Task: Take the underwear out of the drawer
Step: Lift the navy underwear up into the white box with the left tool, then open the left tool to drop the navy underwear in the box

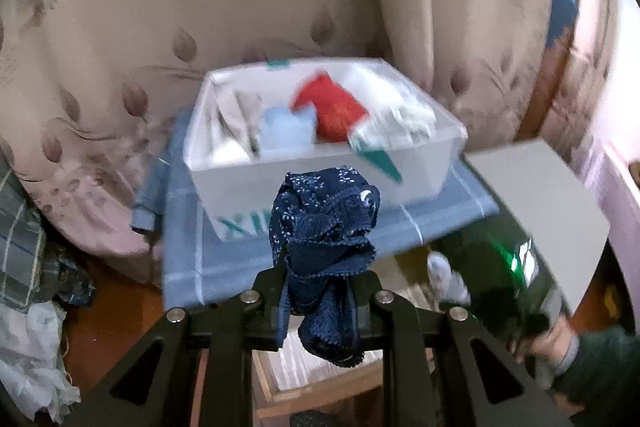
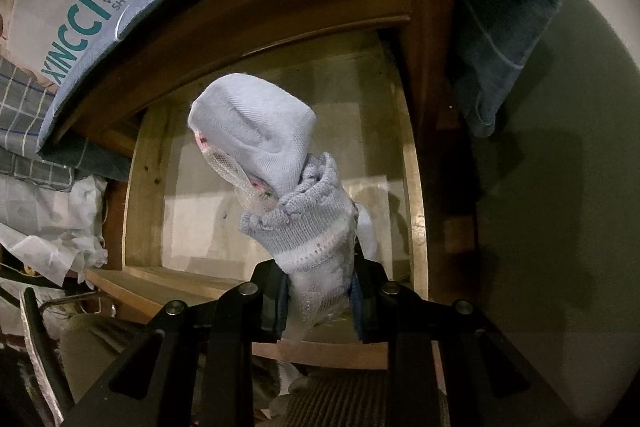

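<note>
My left gripper [image 1: 318,291] is shut on a bunched navy blue patterned underwear [image 1: 326,223], held up in front of a white shoe box [image 1: 240,183] that holds red, light blue and white garments. My right gripper [image 2: 320,295] is shut on a pale grey knitted garment [image 2: 280,163] with lace trim, held above the open wooden drawer [image 2: 414,187], whose pale lined bottom shows bare beneath it. In the left wrist view the right gripper's hand and dark sleeve [image 1: 592,355] appear at the lower right, with the grey garment [image 1: 444,279] seen small beside it.
The shoe box stands on a blue towel [image 1: 208,259] that covers the wooden cabinet top and hangs over its corner [image 2: 500,67]. A floral curtain [image 1: 120,47] hangs behind. Checked cloth and crumpled white plastic [image 2: 52,211] lie at the left. A white panel [image 1: 552,195] is at right.
</note>
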The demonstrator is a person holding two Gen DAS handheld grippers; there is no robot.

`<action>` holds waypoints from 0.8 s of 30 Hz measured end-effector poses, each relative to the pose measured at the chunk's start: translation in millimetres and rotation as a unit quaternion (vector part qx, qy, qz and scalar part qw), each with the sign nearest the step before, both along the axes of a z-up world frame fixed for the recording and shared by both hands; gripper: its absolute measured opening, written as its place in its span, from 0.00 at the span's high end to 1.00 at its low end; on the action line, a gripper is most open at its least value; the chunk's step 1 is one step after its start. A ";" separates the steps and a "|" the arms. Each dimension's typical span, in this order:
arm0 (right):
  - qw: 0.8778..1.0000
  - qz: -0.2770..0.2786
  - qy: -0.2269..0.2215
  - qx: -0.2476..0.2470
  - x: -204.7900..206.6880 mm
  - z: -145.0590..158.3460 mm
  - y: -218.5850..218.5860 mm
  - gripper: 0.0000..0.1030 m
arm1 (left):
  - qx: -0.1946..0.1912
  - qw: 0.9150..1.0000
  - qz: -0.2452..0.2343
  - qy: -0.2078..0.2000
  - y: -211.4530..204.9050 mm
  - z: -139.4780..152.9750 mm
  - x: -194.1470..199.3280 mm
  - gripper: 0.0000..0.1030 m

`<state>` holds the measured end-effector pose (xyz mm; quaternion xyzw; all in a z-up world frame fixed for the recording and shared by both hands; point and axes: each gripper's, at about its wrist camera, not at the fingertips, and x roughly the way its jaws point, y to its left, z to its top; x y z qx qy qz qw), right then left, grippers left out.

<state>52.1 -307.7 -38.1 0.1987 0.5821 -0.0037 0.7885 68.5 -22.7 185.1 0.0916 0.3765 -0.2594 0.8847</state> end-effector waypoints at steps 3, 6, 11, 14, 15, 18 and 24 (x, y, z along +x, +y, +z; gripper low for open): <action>1.000 0.001 0.001 -0.005 1.1 -0.3 3.6 0.78 | -0.006 0.999 0.038 -0.013 7.5 27.2 17.3 0.79; 1.000 0.003 0.002 -0.009 1.5 -1.1 5.7 0.78 | -0.008 0.997 0.072 -0.026 9.3 50.7 37.4 0.79; 1.000 0.007 0.004 -0.016 2.7 -1.9 9.6 0.78 | -0.006 0.994 0.101 -0.037 1.4 73.6 72.6 0.79; 1.000 0.007 0.005 -0.018 3.1 -2.4 9.8 0.78 | -0.004 0.993 0.112 -0.033 -7.0 77.1 95.8 0.79; 1.000 0.007 0.005 -0.018 3.1 -2.5 9.9 0.78 | -0.006 0.993 0.115 -0.025 -10.2 75.7 103.8 0.79; 1.000 0.007 0.004 -0.017 3.0 -2.7 9.5 0.78 | 0.006 0.992 0.128 -0.014 -20.8 68.2 122.3 0.79; 1.000 0.008 0.006 -0.013 3.6 -3.8 8.7 0.78 | 0.029 0.991 0.129 0.001 -45.6 47.3 145.5 0.79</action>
